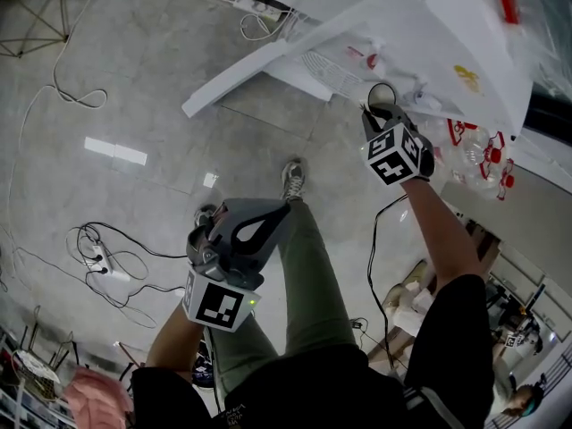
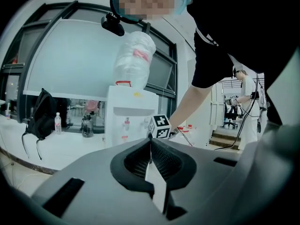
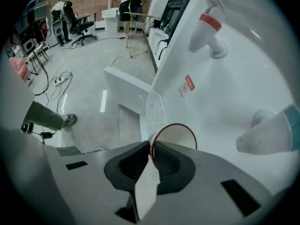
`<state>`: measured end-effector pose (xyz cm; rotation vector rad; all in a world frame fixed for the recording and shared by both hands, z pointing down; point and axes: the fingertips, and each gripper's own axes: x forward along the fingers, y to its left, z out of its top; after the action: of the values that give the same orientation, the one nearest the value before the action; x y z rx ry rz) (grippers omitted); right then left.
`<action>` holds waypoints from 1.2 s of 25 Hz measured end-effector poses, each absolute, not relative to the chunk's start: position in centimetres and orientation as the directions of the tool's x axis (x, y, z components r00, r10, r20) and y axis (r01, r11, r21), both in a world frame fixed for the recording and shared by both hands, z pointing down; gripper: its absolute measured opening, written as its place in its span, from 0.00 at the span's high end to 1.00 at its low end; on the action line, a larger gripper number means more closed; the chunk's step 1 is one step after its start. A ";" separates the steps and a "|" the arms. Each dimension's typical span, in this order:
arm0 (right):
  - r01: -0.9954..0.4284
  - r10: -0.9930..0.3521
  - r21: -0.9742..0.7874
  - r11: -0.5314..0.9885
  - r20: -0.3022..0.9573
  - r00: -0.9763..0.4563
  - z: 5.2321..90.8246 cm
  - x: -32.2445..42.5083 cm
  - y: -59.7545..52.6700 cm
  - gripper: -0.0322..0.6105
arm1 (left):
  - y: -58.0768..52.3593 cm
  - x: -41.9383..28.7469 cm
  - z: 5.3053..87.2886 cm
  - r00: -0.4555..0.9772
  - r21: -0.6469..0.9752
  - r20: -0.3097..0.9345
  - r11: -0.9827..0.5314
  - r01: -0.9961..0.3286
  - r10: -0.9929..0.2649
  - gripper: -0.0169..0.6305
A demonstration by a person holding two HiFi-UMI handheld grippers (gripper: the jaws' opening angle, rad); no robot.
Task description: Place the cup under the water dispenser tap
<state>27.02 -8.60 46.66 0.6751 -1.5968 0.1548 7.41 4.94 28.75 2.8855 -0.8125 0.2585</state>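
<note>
My right gripper (image 1: pixel 379 112) (image 3: pixel 151 147) is shut on the rim of a white paper cup (image 1: pixel 382 95) (image 3: pixel 174 136) with a red lip. It holds the cup close to the front of the white water dispenser (image 1: pixel 438 43) (image 3: pixel 234 78). The cup hangs above the drip grille (image 3: pixel 154 112), below the red tap (image 3: pixel 209 28) and left of the blue tap (image 3: pixel 269 132). My left gripper (image 1: pixel 279 209) (image 2: pixel 150 146) hangs lower, over the person's leg, shut with nothing in it. In its view stand the dispenser (image 2: pixel 129 121), its bottle (image 2: pixel 134 59) and the right gripper's marker cube (image 2: pixel 160 126).
Cables and a power strip (image 1: pixel 100 262) lie on the tiled floor at the left. Small red-capped bottles (image 1: pixel 487 155) stand beside the dispenser. A black backpack (image 2: pixel 41 116) and a bottle (image 2: pixel 57 123) rest on a ledge. Another person (image 2: pixel 247 104) stands farther off.
</note>
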 end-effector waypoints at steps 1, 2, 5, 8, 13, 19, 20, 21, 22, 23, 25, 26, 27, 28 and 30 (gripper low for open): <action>-0.496 -0.329 0.289 0.819 0.944 0.008 46.8 27.1 -8.8 0.85 | 4.9 7.4 28.9 0.840 0.085 0.202 -0.845 -0.527 -0.504 0.94; -0.491 -0.328 0.290 0.821 0.945 0.008 46.9 27.1 -9.0 0.85 | 4.9 7.5 29.1 0.840 0.086 0.203 -0.846 -0.527 -0.503 0.94; -0.496 -0.320 0.280 0.822 0.947 0.004 47.3 27.3 -9.5 0.85 | 4.8 7.6 29.6 0.842 0.087 0.220 -0.850 -0.520 -0.493 0.94; -0.491 -0.314 0.272 0.827 0.949 -0.003 47.5 27.3 -9.8 0.85 | 4.4 7.8 30.0 0.842 0.094 0.231 -0.850 -0.519 -0.488 0.94; -0.473 -0.340 0.300 0.828 0.940 0.001 47.7 27.2 -9.9 0.85 | 3.7 8.4 30.0 0.846 0.098 0.207 -0.850 -0.517 -0.491 0.94; -0.518 -0.396 0.337 0.786 0.918 -0.002 47.6 27.6 -10.0 0.83 | 3.5 8.5 29.7 0.850 0.091 0.204 -0.855 -0.510 -0.485 0.94; -0.522 -0.403 0.343 0.781 0.915 -0.001 47.5 27.7 -10.0 0.80 | 3.6 8.4 29.7 0.851 0.091 0.207 -0.856 -0.509 -0.484 0.94; -0.527 -0.409 0.347 0.776 0.912 -0.001 47.5 27.8 -10.1 0.76 | 3.7 8.3 29.9 0.851 0.089 0.217 -0.858 -0.506 -0.479 0.94; -0.532 -0.414 0.349 0.772 0.910 -0.004 47.4 27.9 -10.1 0.74 | 3.8 8.2 30.1 0.850 0.087 0.228 -0.860 -0.503 -0.474 0.94; -0.537 -0.419 0.350 0.768 0.908 -0.007 47.3 28.0 -10.1 0.74 | 3.9 8.2 30.2 0.850 0.086 0.236 -0.861 -0.502 -0.472 0.94; -0.545 -0.433 0.357 0.758 0.901 -0.012 47.0 28.1 -10.0 0.73 | 4.1 8.3 30.4 0.848 0.088 0.240 -0.860 -0.503 -0.471 0.94; -0.550 -0.443 0.363 0.752 0.896 -0.015 46.8 28.1 -9.9 0.73 | 4.2 8.3 30.4 0.849 0.092 0.236 -0.859 -0.503 -0.472 0.94; -0.557 -0.455 0.369 0.744 0.890 -0.019 46.5 28.1 -9.8 0.73 | 4.3 8.4 30.2 0.851 0.097 0.226 -0.858 -0.504 -0.474 0.94; -0.566 -0.468 0.374 0.734 0.884 -0.023 46.1 28.1 -9.8 0.73 | 4.4 8.5 30.0 0.853 0.100 0.217 -0.859 -0.503 -0.475 0.94; -0.585 -0.488 0.381 0.716 0.873 -0.028 45.4 28.1 -9.6 0.73 | 4.5 8.6 29.6 0.858 0.093 0.221 -0.866 -0.492 -0.464 0.94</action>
<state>28.08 -9.63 45.45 0.8733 -1.6677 0.0968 8.57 4.53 29.63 2.8863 -0.7467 0.2881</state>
